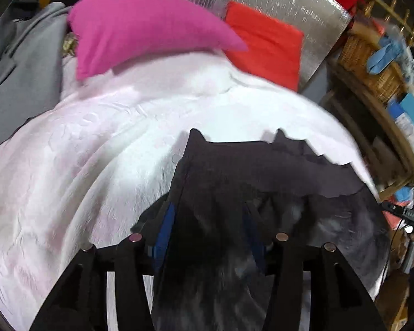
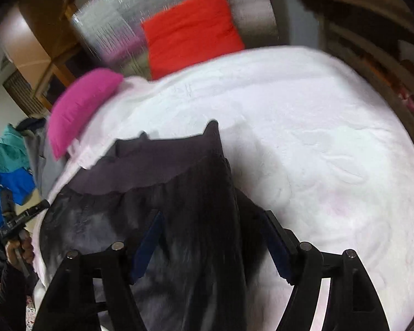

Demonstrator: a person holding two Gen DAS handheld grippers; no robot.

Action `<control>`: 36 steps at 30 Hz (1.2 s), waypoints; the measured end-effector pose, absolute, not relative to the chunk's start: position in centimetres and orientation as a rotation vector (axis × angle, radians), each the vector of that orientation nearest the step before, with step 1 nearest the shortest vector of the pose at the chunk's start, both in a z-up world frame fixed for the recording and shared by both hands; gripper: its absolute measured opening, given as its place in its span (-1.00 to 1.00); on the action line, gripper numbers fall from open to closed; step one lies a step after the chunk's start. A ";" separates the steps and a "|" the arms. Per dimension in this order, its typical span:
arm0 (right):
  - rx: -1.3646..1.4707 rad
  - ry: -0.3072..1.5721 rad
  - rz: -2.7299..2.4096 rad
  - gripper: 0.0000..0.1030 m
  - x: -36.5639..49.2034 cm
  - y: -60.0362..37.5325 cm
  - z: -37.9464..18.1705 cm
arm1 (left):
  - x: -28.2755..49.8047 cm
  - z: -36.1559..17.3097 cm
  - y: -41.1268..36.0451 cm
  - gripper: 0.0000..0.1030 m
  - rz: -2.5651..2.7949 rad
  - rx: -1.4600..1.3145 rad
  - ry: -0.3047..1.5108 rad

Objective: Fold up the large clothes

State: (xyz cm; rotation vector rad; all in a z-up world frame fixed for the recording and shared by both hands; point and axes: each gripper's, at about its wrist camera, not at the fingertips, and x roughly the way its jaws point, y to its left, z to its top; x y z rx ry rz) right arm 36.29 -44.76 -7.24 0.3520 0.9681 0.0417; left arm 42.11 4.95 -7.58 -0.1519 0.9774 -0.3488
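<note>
Two grippers point down over a dark grey, pleated cloth garment [image 1: 262, 182] lying on a bed covered by a white textured blanket [image 1: 82, 165]. The left gripper [image 1: 209, 220] has blue-padded fingers [image 1: 167, 220] spread, cloth draped between them. The right gripper [image 2: 209, 237] stands wider, its fingers [image 2: 276, 240] clear of the cloth. A magenta pillow [image 1: 140, 27] and a red cushion [image 1: 265, 44] sit beyond.

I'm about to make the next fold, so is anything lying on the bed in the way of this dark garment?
Nothing visible does. The dark garment lies on bare white bedding. The pink pillow and the red cushion sit beyond it at the far edge, clear of the cloth.
</note>
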 end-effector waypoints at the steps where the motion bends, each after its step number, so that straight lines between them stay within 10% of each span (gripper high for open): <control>1: 0.356 0.981 0.041 0.47 37.2 -44.6 -7.8 | 43.1 -8.4 4.2 0.01 -0.349 -0.126 1.012; 3: 0.377 1.002 0.057 0.17 38.4 -44.4 -8.8 | 44.4 -9.3 3.1 -0.11 -0.335 -0.095 1.038; 4: 0.368 1.027 0.085 -0.65 38.8 -44.0 -9.2 | 44.8 -9.6 2.7 -0.78 -0.314 -0.050 1.044; 7: 0.230 1.015 0.071 -0.84 39.0 -42.1 -7.9 | 44.7 -8.8 2.4 -0.83 -0.312 -0.019 1.008; 17: 0.255 0.995 -0.075 -0.77 37.8 -43.3 -10.7 | 45.7 -10.4 2.1 -0.68 -0.244 -0.005 1.023; 21: 0.259 0.932 -0.121 -0.35 35.3 -43.4 -7.8 | 43.2 -6.8 3.3 -0.53 -0.218 -0.018 0.954; 26: 0.136 0.786 -0.129 -0.26 29.6 -38.9 -3.6 | 37.0 -3.3 3.3 0.17 -0.178 -0.011 0.824; 29: 0.092 0.747 -0.107 0.16 26.4 -35.7 -4.0 | 33.0 -3.3 1.9 0.21 -0.184 0.012 0.782; 36: 0.061 0.859 -0.133 0.17 24.1 -34.1 -9.3 | 29.2 -8.3 -0.6 0.21 -0.177 0.042 0.892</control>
